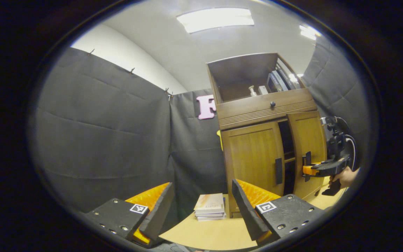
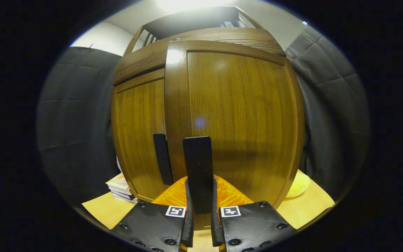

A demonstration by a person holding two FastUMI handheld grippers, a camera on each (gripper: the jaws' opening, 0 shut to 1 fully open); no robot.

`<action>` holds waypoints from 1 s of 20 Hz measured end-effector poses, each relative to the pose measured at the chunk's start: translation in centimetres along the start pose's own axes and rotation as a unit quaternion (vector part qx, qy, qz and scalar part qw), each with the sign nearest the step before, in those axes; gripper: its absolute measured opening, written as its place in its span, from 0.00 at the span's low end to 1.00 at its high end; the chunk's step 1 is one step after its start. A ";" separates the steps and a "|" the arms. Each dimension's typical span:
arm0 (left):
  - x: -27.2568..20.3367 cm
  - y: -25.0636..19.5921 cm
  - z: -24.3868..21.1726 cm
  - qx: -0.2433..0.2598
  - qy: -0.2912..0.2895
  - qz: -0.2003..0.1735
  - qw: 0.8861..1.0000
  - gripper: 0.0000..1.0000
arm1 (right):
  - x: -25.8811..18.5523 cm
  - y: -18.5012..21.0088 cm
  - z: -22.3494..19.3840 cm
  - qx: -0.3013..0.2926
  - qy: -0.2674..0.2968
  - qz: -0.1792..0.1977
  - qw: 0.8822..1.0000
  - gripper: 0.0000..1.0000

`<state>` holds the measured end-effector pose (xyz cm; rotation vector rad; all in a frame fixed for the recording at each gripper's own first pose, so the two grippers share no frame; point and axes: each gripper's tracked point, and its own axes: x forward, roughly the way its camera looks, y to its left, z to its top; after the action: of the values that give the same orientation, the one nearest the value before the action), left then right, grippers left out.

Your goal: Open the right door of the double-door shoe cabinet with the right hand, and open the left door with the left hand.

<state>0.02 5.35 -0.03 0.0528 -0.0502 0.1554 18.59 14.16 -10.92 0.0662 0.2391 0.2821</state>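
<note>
Left gripper view: the left tool (image 1: pixel 201 210) sits low in the foreground, its two fingers spread wide apart with nothing between them. Beyond it, a wooden shoe cabinet (image 1: pixel 262 108) stands on a light wood bench (image 1: pixel 219 234). The cabinet's left door (image 1: pixel 254 157) is shut; the right door (image 1: pixel 308 147) is swung partly out, showing a dark gap between the two. The right tool (image 1: pixel 307 170), held by a hand (image 1: pixel 345 176), meets that door's handle. A stack of books (image 1: pixel 210 207) lies on the bench just left of the cabinet.

Right gripper view: the right tool (image 2: pixel 200 210) is clamped on the right door's handle (image 2: pixel 197 171), both fingers pressing its sides. The left door's handle (image 2: pixel 162 163) stands just beside.
</note>
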 end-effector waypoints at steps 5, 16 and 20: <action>1.0 -2.6 0.2 -0.005 -0.007 -0.032 0.999 0.97 | -3.4 -1.3 -0.3 0.003 -0.002 -0.013 1.000 0.22; 3.1 -10.2 0.6 -0.031 -0.018 -0.110 0.993 0.97 | -9.3 -5.0 -0.6 0.000 0.004 -0.039 0.999 0.18; 3.3 -13.4 0.8 -0.042 -0.020 -0.134 0.990 0.97 | -11.1 -6.6 -1.0 -0.001 0.004 -0.043 0.999 0.18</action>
<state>5.29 -7.38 0.30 -0.0208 -0.0895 -0.1175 9.74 4.73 -9.99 0.0522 0.2498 0.1962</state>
